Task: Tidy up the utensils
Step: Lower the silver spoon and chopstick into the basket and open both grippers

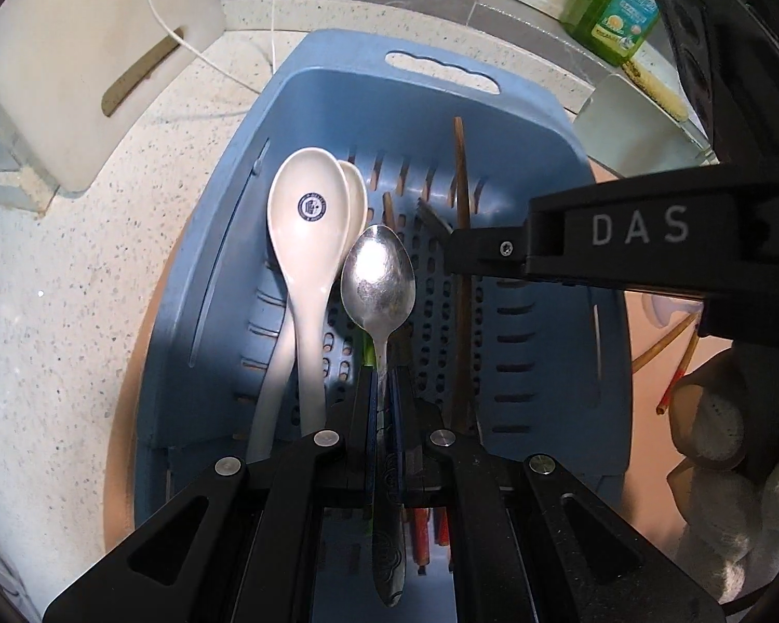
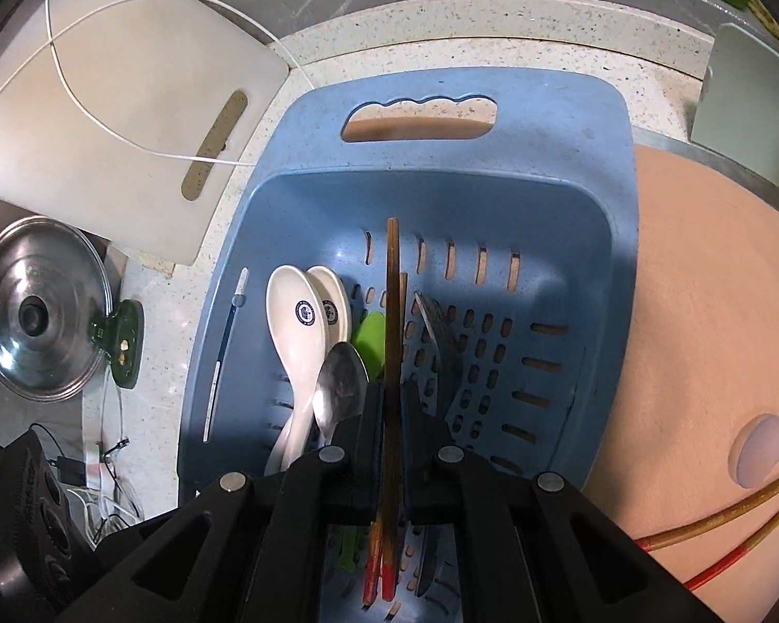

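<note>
Far left on the speckled surface [image 2: 156, 311]: a steel pot lid [image 2: 39, 319] w/ a green clip [image 2: 122, 342] beside it, and a white cutting board [image 2: 104, 119] leaning behind, a thin white cord [image 2: 98, 119] looped across it. None of that looks like part of the job.

Next right, the blue basket [image 2: 561, 124], perforated, sitting partly on a peach mat [image 2: 701, 311]. It seems to be the collecting spot: two white ceramic spoons [image 2: 298, 332] already lie side by side along its left side, bowls toward the handle cutout, so like goes w/ like.

Left tool [image 1: 387, 379] is clamped shut on the handle of a metal spoon [image 1: 378, 280], pointing steeply down into the basket. The spoon's bowl sits just beside the ceramic ones, prob. so it lands in the spoon group.

Center-right, a green utensil [image 2: 371, 335] lies on the basket floor, mostly hidden. Right tool [image 2: 389, 405] is pinched closed on a pair of brown chopsticks [image 2: 392, 311], red ends behind the fingers, tips aimed at the far wall. Gripped together, the two sticks stay parallel. A dark utensil [image 2: 436, 332], maybe a fork, rests just right of them.

Far right on the mat: another chopstick pair [image 2: 727, 514] and a pale spoon [image 2: 758, 451], not yet in the basket. Task looks partway done.
</note>
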`<action>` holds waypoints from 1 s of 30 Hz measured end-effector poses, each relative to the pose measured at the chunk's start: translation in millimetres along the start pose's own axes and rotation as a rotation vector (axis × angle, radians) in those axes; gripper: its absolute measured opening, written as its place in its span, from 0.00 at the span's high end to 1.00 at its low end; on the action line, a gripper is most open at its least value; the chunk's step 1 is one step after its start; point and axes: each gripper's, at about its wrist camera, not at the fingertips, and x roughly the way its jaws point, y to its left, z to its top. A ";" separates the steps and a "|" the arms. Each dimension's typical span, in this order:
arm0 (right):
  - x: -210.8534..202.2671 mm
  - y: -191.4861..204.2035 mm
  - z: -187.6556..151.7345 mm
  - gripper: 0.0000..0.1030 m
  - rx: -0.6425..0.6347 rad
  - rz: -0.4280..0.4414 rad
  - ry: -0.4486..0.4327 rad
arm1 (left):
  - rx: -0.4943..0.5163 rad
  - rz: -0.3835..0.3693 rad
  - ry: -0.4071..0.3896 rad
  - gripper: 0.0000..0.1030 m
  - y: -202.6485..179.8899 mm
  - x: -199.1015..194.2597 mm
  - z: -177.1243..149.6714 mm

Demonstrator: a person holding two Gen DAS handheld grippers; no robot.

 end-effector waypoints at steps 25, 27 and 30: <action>-11.4 -4.2 -4.8 0.90 -0.010 0.021 0.011 | -0.031 0.008 0.008 0.95 3.0 0.5 4.5; -17.7 -7.3 -6.2 0.90 -0.004 0.038 0.006 | -0.034 0.007 0.001 0.95 3.6 -3.5 3.7; -32.2 -12.3 -9.3 0.90 -0.007 0.063 -0.011 | -0.038 0.008 -0.016 0.95 3.0 -11.8 2.2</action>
